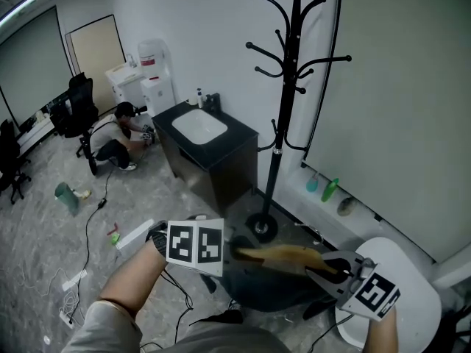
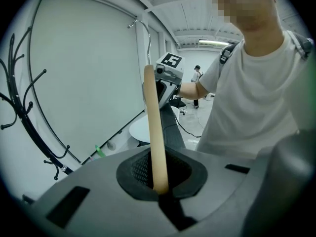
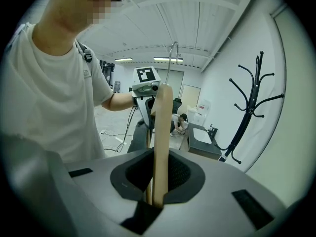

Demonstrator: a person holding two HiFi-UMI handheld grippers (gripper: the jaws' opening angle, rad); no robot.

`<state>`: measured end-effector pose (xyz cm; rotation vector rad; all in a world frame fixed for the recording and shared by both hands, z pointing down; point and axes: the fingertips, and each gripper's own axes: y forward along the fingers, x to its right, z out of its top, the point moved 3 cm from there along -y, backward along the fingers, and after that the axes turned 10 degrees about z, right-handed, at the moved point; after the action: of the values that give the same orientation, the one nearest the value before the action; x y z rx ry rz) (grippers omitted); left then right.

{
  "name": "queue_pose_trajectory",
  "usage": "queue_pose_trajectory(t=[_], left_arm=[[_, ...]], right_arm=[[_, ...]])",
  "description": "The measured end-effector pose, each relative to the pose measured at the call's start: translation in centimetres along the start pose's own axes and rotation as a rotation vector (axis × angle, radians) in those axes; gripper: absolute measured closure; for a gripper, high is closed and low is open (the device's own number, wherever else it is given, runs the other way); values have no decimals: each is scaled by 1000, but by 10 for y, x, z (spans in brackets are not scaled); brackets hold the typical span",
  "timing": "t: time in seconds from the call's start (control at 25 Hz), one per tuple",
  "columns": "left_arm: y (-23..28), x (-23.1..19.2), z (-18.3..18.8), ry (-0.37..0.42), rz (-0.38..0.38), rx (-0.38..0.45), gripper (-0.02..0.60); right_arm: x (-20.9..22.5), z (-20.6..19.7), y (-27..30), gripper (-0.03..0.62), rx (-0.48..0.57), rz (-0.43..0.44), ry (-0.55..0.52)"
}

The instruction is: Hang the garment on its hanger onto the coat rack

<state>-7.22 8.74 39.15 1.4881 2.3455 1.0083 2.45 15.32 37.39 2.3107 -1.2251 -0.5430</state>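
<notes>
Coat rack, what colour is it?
The coat rack is black. The head view shows it best.

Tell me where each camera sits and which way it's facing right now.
Head view: on the person's head, looking down past their arms at the left hand-held gripper, right hand-held gripper, wooden hanger and coat rack.
Left gripper view: on the left hand-held gripper, looking along the hanger toward the right one; torso shows.
Right gripper view: mirrored, facing the left one; torso shows.
Shared: all show hanger and rack.
</notes>
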Motion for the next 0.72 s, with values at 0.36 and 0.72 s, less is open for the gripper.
queue_pose_trajectory(t=[0.36,0.72], left_arm=[[-11,-109,-25,23,-14,18,577],[4,-205,-32,-2,10,22,577]], right_arm=[[105,10,28,553,26,-21,-5],[208,2,31,553,29,11,-27]])
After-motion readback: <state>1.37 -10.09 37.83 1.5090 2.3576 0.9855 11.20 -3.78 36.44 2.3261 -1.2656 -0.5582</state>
